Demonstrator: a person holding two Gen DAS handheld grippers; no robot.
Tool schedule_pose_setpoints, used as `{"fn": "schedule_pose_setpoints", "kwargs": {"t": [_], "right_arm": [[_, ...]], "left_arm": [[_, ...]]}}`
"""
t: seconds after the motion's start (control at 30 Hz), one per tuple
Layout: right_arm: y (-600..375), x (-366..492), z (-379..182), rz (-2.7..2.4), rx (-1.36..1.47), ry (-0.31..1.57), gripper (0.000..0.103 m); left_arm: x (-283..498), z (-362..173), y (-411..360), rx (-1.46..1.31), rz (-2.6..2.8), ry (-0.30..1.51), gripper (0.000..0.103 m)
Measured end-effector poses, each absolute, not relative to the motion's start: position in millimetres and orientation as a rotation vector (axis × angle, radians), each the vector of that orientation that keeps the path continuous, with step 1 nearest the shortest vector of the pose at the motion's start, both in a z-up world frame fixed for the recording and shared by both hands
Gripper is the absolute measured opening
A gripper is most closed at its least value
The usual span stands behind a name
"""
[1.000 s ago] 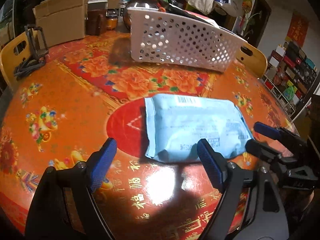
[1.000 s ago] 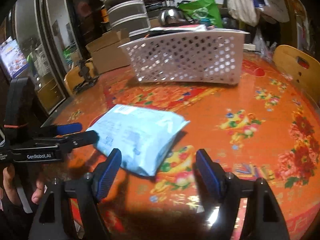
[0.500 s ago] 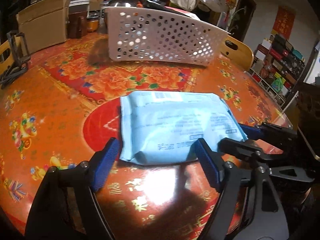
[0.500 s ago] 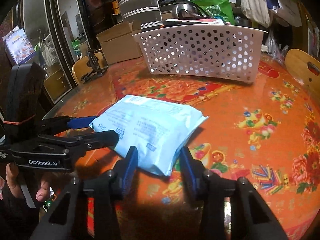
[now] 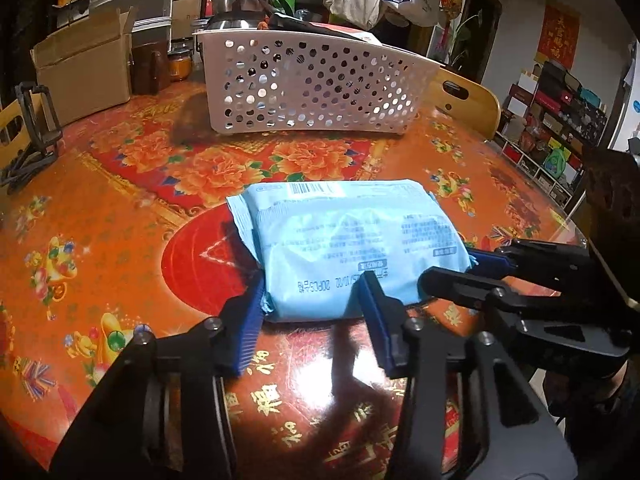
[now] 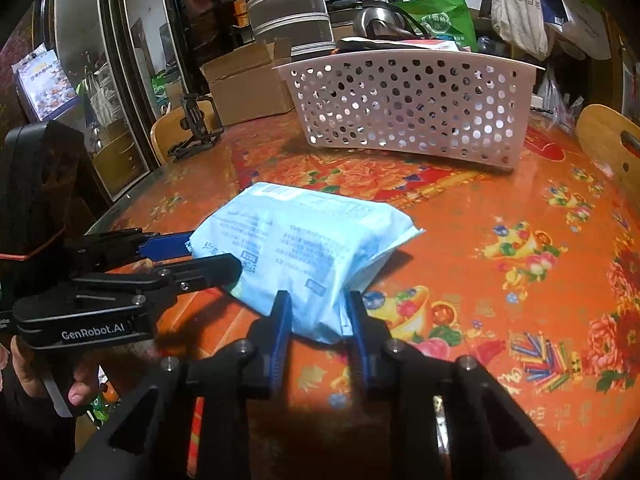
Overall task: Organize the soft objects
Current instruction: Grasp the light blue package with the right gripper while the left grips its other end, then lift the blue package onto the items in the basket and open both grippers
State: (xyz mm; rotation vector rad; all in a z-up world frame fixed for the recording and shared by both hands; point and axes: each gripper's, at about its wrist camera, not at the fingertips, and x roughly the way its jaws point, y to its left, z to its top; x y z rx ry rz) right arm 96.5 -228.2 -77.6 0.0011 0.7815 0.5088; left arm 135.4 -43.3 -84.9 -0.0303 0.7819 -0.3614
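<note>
Blue soft pack (image 5: 352, 248) lies flat on counter (image 5: 120, 208), near-centre, well short of white perforated basket (image 5: 316, 88) behind it. Basket already holds some items; pack not yet lifted, so pick + transfer left.

L gripper (image 5: 312, 300): jaws closing, pads pressing pack's near edge. R gripper (image 6: 316, 312): jaws closing, pinching pack's near corner, wrapper bunched between pads.

Vs 1 s ago: both sets of jaws stood wide w/ pack clear of pads; now both narrowed onto it. Pack itself hardly moved.
</note>
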Motion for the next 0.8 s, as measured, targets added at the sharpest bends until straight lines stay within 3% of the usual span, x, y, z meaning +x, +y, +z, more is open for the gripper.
{"fn": "schedule_pose_setpoints", "kwargs": {"t": [0.33,0.8], "right_arm": [[-224.1,98.2,-75.6,0.509,-0.018,0.776,0.019],[-232.4,93.8,-49.5,0.489,-0.036,0.719,0.018]], "left_arm": [[129.4,-80.9,-43.8,-0.053,-0.348,0.768,0.034],[124.7,-49.3,-54.4,-0.037,-0.348,0.702,0.034]]}}
